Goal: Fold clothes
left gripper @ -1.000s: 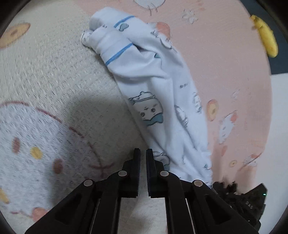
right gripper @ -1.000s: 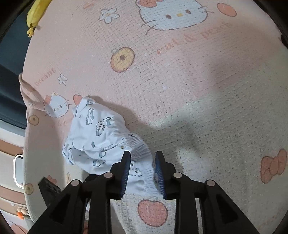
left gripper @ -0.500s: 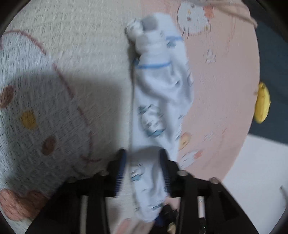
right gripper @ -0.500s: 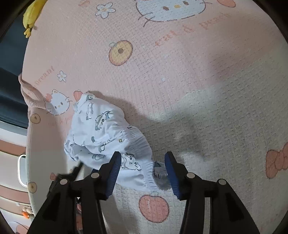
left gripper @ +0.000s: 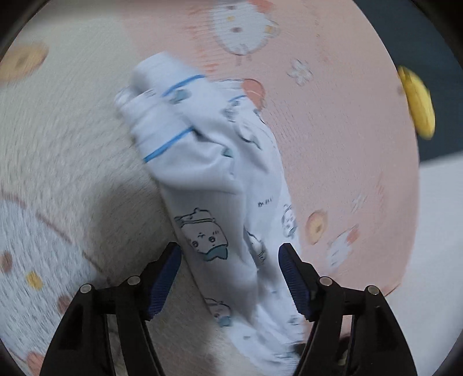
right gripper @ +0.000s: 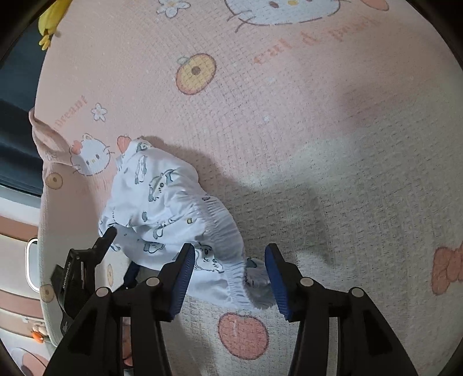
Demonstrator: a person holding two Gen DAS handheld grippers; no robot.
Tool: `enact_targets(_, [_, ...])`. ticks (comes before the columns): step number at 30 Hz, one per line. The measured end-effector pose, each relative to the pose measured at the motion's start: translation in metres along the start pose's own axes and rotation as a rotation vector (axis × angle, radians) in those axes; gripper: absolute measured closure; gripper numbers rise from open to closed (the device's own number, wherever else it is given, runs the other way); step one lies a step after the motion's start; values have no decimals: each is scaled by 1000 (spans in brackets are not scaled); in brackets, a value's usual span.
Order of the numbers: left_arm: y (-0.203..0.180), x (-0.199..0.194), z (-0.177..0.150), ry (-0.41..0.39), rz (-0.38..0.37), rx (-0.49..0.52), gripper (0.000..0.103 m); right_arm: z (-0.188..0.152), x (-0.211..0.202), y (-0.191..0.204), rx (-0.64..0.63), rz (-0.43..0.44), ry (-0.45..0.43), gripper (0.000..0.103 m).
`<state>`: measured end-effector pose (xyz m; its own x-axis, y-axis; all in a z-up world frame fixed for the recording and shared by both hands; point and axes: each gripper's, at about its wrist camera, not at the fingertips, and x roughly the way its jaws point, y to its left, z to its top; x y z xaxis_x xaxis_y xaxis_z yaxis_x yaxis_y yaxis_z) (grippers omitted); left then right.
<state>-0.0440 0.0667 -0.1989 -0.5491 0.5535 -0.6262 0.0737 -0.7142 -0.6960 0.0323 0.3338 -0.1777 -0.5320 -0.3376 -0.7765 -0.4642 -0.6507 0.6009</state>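
A small white garment (left gripper: 208,179) with cartoon prints and blue stripes lies bunched in a long strip on the blanket. My left gripper (left gripper: 230,277) is open and straddles the strip's near part; its pads do not press the cloth. In the right wrist view the same garment (right gripper: 165,208) lies crumpled, its gathered elastic edge toward me. My right gripper (right gripper: 230,277) is open with that elastic edge between its fingers, untouched by the pads. The left gripper (right gripper: 84,269) shows there as a black shape at the garment's left end.
A pink and cream blanket (right gripper: 289,130) with cat and peach prints covers the surface. A yellow toy (left gripper: 416,101) lies past the blanket's edge on dark floor, the same yellow toy (right gripper: 50,20) at the top left. A drawer unit (right gripper: 17,260) stands beyond the blanket's left edge.
Both grippers have opened. The left one was shut beside the garment and now stands open astride it. The right one's fingers have spread off the elastic edge.
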Motion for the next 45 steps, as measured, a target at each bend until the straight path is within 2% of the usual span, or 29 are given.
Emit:
enact_targets(2, [-8, 6, -6, -8, 63, 77, 72, -1, 4, 1, -5, -4, 8, 53])
enact_targets(3, [0, 7, -8, -5, 88, 101, 78, -2, 6, 2, -10, -6, 13, 53])
enact_targets(4, [5, 8, -9, -5, 108, 115, 89, -2, 7, 3, -16, -14, 17, 53])
enact_targets(5, [4, 11, -11, -11, 129, 132, 94, -3, 9, 5, -22, -26, 22, 53])
enact_targets(7, [9, 8, -12, -22, 142, 167, 96, -4, 10, 7, -31, -50, 28, 52])
enact_targets(10, [10, -2, -12, -36, 135, 216, 98, -5, 8, 9, -35, -102, 13, 41])
enact_targets(12, [7, -6, -12, -40, 129, 223, 98, -5, 4, 10, -37, -131, -10, 39])
enact_targets(15, [6, -13, -14, -40, 107, 213, 99, -6, -1, 10, -35, -112, -33, 31])
enact_targets(22, [-4, -25, -18, -36, 88, 221, 99, -14, -1, 15, -67, -90, -20, 30])
enact_targets(24, [-14, -7, -7, -43, 83, 209, 99, -15, 0, 15, -59, -90, -18, 31])
enact_targets(27, [-13, -1, -4, -38, 87, 201, 99, -16, 1, 12, -48, -94, -16, 38])
enact_targets(33, [-6, -6, -1, -15, 78, 156, 99, -20, 14, 4, -22, -80, 12, 62])
enact_targets(35, [-8, -12, -4, -12, 95, 174, 99, -21, 15, 3, -27, -100, 16, 80])
enact_targets(37, [-10, -17, -6, -11, 108, 193, 99, -21, 13, 4, -33, -109, 6, 89])
enact_targets(45, [-28, -40, -7, -12, 118, 252, 99, -25, -10, 16, -88, -70, -58, 93])
